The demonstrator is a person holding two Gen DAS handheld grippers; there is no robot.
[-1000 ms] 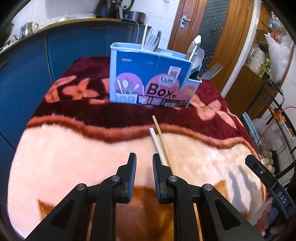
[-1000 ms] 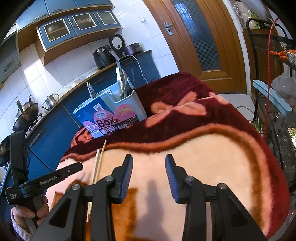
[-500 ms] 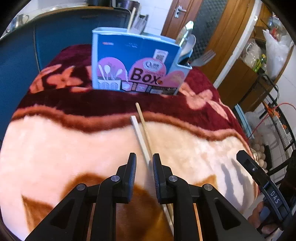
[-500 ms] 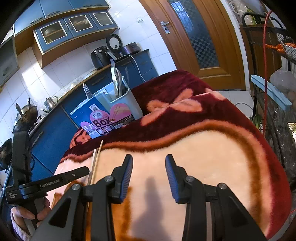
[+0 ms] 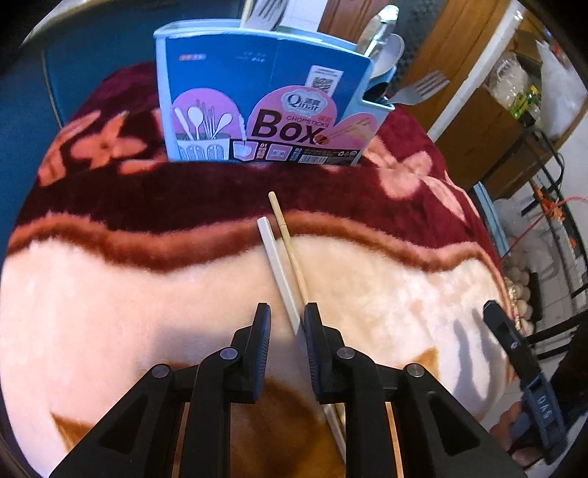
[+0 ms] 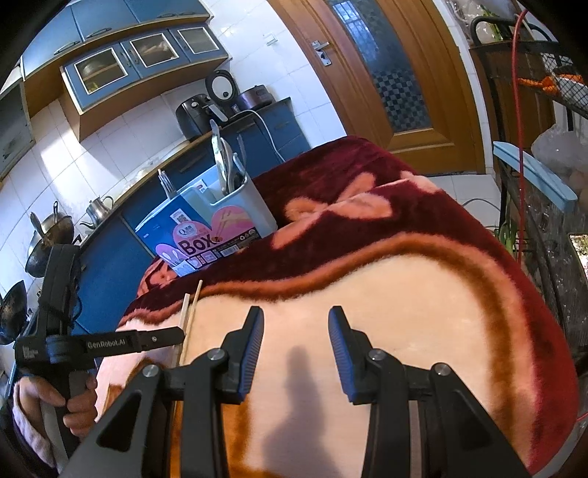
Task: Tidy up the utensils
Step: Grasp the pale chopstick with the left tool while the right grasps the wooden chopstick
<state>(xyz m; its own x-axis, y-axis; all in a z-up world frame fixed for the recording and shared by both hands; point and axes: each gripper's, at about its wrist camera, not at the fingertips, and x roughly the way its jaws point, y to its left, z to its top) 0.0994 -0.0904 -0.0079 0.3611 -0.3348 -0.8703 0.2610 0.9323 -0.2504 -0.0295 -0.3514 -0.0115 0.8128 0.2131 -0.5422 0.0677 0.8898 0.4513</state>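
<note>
1. One blanket (image 5: 110, 312) covers the tabletop.
2. One box (image 5: 264, 106) stands at its far side, holding spoons and forks.
3. Two tools: the left tool (image 5: 286, 316) stands narrow, jaws astride the white chopstick (image 5: 275, 257), pads not pressing; the right tool (image 6: 296, 320) stands wider, empty.
4. Two chopsticks lie side by side; the other is bamboo (image 5: 290, 250).
5. Only the right view shows the hand (image 6: 73, 400) gripping the left tool.

chopsticks (image 5: 284, 264): near ends hidden under left gripper (image 5: 286, 312) | fork (image 5: 257, 13): cropped
</note>
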